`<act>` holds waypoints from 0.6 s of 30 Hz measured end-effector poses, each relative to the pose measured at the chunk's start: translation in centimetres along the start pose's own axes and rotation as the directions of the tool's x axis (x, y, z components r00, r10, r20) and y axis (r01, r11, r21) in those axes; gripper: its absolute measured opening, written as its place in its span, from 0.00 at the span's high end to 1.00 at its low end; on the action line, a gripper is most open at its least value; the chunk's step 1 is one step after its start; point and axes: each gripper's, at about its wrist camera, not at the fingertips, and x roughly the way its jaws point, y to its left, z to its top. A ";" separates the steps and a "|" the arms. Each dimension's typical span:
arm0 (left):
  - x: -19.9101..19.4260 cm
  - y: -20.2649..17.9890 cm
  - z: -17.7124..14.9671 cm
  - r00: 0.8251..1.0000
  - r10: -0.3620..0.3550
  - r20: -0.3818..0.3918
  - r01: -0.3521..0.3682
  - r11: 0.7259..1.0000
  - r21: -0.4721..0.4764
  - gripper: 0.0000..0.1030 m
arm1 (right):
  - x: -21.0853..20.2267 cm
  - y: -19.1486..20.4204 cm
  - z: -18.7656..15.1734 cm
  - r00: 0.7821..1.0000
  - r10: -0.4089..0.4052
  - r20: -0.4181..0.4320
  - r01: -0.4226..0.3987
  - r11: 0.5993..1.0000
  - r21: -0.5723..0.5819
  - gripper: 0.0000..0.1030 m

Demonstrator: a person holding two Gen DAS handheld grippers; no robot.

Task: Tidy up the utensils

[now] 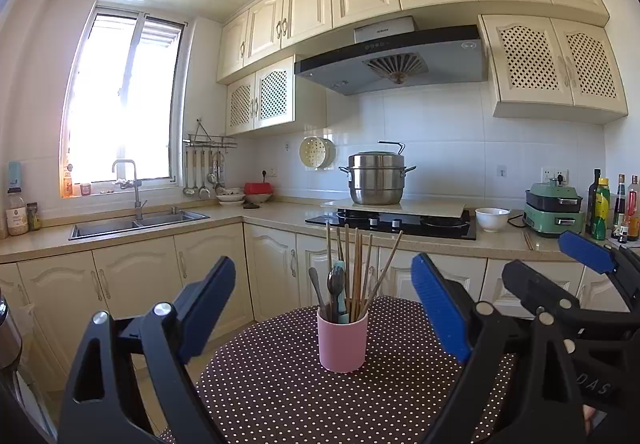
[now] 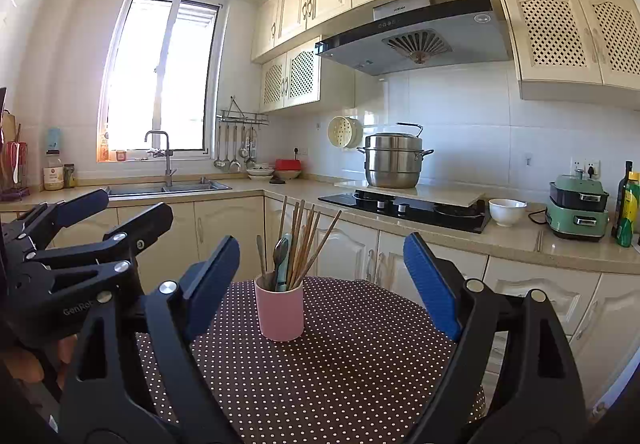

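Left wrist view first: the left gripper (image 1: 324,304) is sitting with its jaws spread wide, nothing between the blue pads, and the lower part of both fingers is getting cut off by the frame edge. Straight ahead, the pink cup (image 1: 343,340) is standing upright on the polka-dot table (image 1: 280,384), well clear of either pad. It's holding wooden chopsticks (image 1: 358,272) fanning out the top, plus a spoon (image 1: 335,284) and something teal I can't really identify since the cup is hiding the lower ends. The right gripper (image 1: 560,264) is poking in at the right edge, only partly showing.

Right wrist view: the right gripper (image 2: 322,276) is also standing wide, empty, with its jaws not touching anything. Same pink cup (image 2: 279,314) is sitting a bit left of center between the pads but farther out on the table (image 2: 360,364). The left gripper (image 2: 100,216) is crowding in from the left, half out of frame, with a bit of the person's hand (image 2: 36,360) peeking out below, mostly blocked. The window is blowing out so the sill stuff is hard to read.
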 end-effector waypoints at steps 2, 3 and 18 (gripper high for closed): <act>0.1 0.0 -0.1 1.000 -0.001 0.001 0.001 1.000 -0.001 0.15 | 0.1 -0.1 0.0 1.000 0.001 -0.003 -0.001 1.000 0.000 0.19; 0.1 0.0 0.0 1.000 -0.002 0.000 0.002 1.000 -0.002 0.15 | 0.1 -0.1 0.0 1.000 0.002 -0.005 -0.002 1.000 0.000 0.19; 0.6 0.4 -0.4 1.000 -0.013 -0.013 0.013 1.000 -0.011 0.15 | 0.5 -0.1 -0.2 1.000 0.005 -0.015 -0.005 1.000 0.005 0.19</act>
